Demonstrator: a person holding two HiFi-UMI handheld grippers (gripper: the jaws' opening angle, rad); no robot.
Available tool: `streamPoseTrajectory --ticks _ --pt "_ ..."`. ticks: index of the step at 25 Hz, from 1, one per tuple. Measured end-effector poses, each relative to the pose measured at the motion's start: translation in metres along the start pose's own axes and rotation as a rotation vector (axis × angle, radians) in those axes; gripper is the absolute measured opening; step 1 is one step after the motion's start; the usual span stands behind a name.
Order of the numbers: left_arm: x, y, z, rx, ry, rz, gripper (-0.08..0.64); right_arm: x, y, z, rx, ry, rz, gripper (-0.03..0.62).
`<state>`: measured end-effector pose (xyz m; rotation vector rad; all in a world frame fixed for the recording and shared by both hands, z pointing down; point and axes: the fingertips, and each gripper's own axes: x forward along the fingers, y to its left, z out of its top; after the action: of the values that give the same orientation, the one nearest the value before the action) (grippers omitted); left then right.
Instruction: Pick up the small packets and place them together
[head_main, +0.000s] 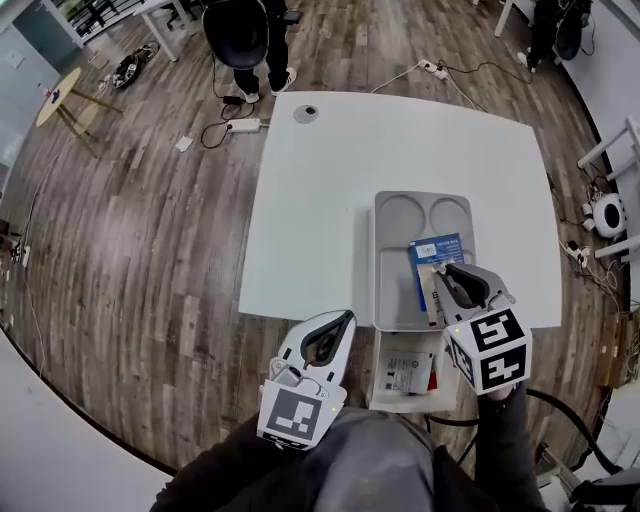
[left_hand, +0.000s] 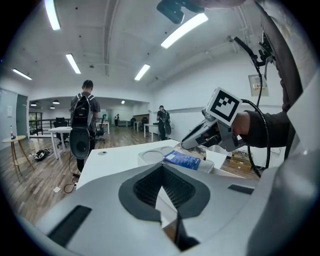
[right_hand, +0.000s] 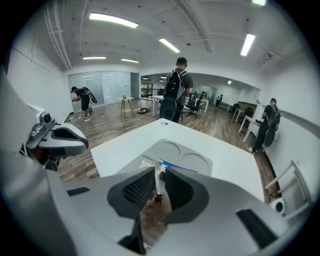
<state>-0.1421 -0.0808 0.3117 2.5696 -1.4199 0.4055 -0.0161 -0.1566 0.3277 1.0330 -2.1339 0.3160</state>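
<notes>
A grey compartment tray (head_main: 398, 290) sits at the near right of the white table (head_main: 330, 190). A blue packet (head_main: 440, 249) lies in the tray. My right gripper (head_main: 441, 273) hangs over the tray's near part, shut on a small brown-and-clear packet (head_main: 431, 303) that dangles from its tips. In the right gripper view that packet (right_hand: 158, 196) is pinched between the jaws, with the tray (right_hand: 172, 146) beyond. My left gripper (head_main: 344, 319) is shut and empty at the table's front edge, left of the tray. From it I see the blue packet (left_hand: 182, 159) and the right gripper (left_hand: 193, 142).
A white box (head_main: 409, 372) with more packets sits below the table's near edge. A round grey disc (head_main: 306, 114) lies at the table's far side. A person with a black backpack (head_main: 245, 40) stands beyond it. Cables and a power strip (head_main: 243, 125) lie on the wooden floor.
</notes>
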Motion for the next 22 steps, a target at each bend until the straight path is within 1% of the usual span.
streamPoseTrajectory --ticks 5,8,11,14,17,19,22 --pt "-0.002 0.013 -0.014 -0.031 0.032 0.032 -0.003 0.021 0.004 -0.008 -0.011 0.051 0.023 0.11" --pt "0.001 0.016 -0.013 -0.037 0.029 0.036 -0.003 0.023 -0.001 -0.007 -0.009 0.047 0.011 0.11" --pt "0.001 0.016 -0.01 -0.035 0.024 0.037 -0.003 0.016 -0.004 0.0 -0.003 0.014 -0.003 0.11" --pt "-0.003 0.007 -0.004 -0.038 0.031 0.033 -0.003 -0.003 -0.005 0.005 0.003 -0.031 -0.022 0.11" --pt "0.0 -0.004 0.007 -0.023 0.004 0.032 -0.003 -0.024 -0.012 0.006 0.009 -0.081 -0.042 0.11" --pt "0.0 -0.014 0.009 -0.004 -0.01 0.028 -0.003 -0.037 -0.012 -0.002 0.029 -0.106 -0.033 0.11" --pt "-0.004 -0.032 0.005 0.01 0.003 0.014 -0.003 -0.055 -0.002 -0.022 0.056 -0.123 0.006 0.11"
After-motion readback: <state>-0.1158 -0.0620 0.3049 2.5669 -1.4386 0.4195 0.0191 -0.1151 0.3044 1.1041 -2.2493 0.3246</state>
